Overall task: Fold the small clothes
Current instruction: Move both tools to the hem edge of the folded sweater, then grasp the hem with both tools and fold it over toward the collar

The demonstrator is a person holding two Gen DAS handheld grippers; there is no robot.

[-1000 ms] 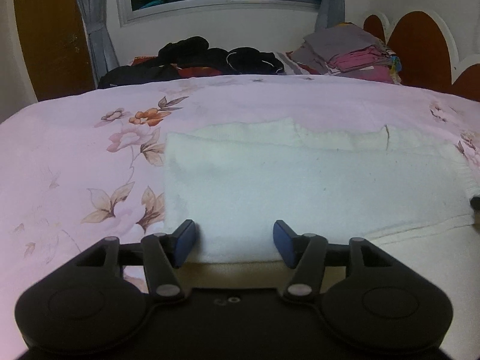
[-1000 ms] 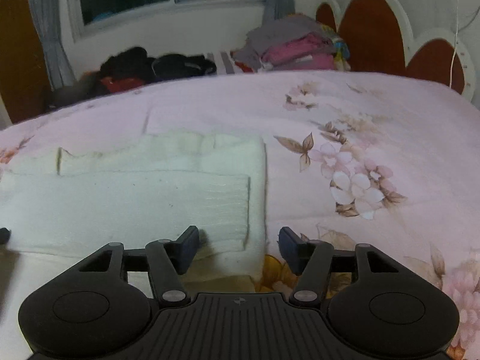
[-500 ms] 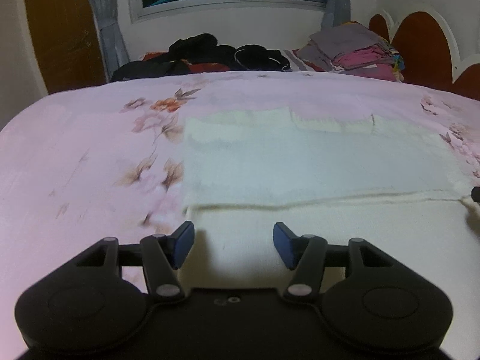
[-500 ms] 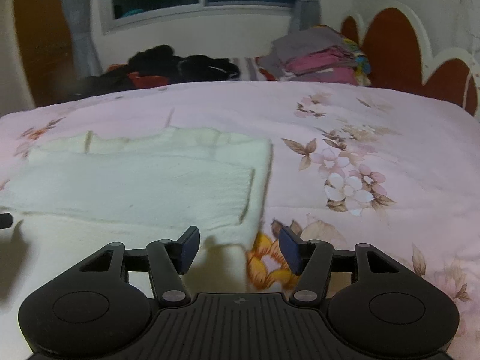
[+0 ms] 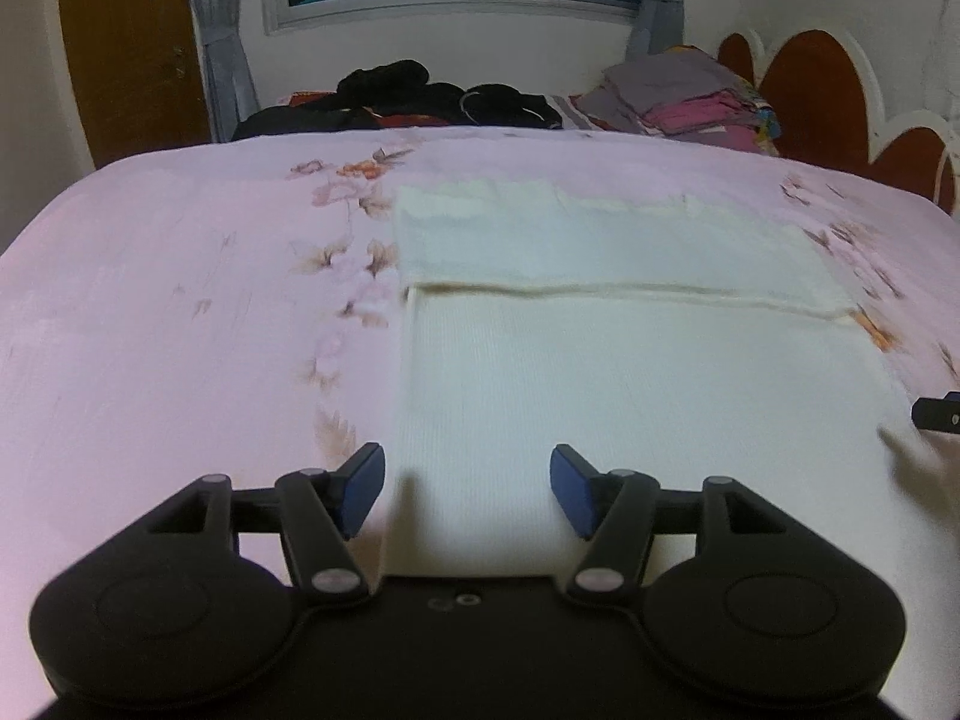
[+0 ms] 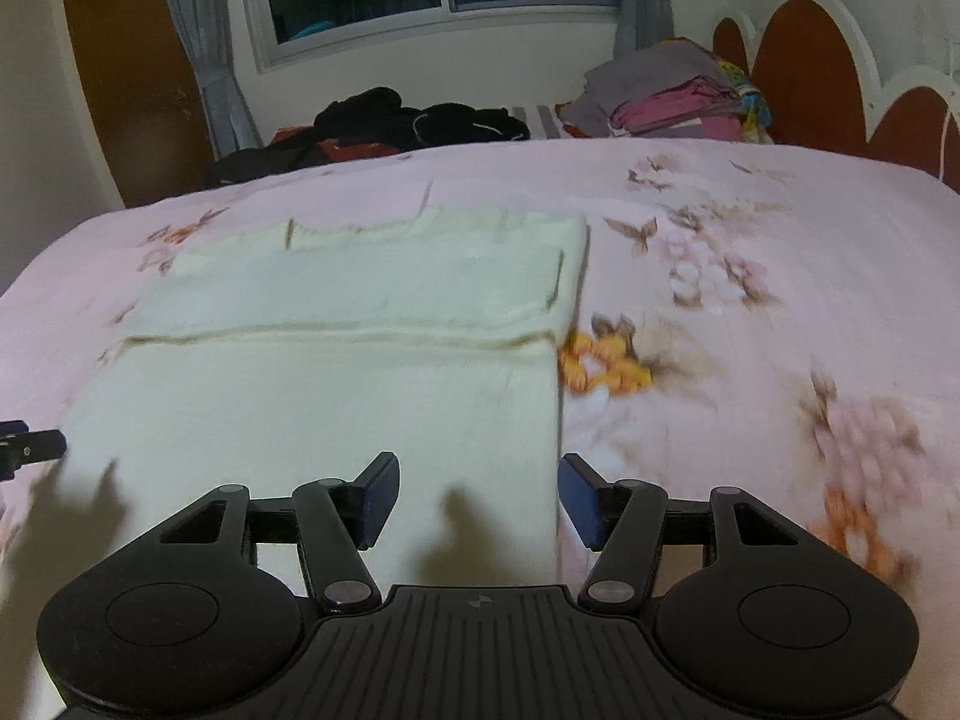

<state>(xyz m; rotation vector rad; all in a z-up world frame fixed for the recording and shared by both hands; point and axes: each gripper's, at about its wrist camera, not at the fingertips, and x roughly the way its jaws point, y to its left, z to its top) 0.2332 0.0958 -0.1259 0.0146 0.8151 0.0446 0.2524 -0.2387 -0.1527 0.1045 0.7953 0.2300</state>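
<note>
A cream knitted garment (image 5: 630,372) lies flat on the pink floral bedspread (image 5: 180,312), with a folded layer across its far half. It also shows in the right wrist view (image 6: 360,372). My left gripper (image 5: 467,489) is open and empty over the garment's near left edge. My right gripper (image 6: 477,495) is open and empty over its near right edge. The tip of the right gripper shows at the right edge of the left wrist view (image 5: 939,414). The tip of the left gripper shows at the left edge of the right wrist view (image 6: 27,447).
A heap of dark clothes (image 5: 408,99) lies at the far edge of the bed. A stack of folded clothes (image 5: 690,96) sits at the far right by the scalloped headboard (image 5: 822,96). A window with curtains and a wooden door stand behind.
Both grippers have pulled back toward the near edge and risen, still open. More of the garment's near half now shows in front of the fingers.
</note>
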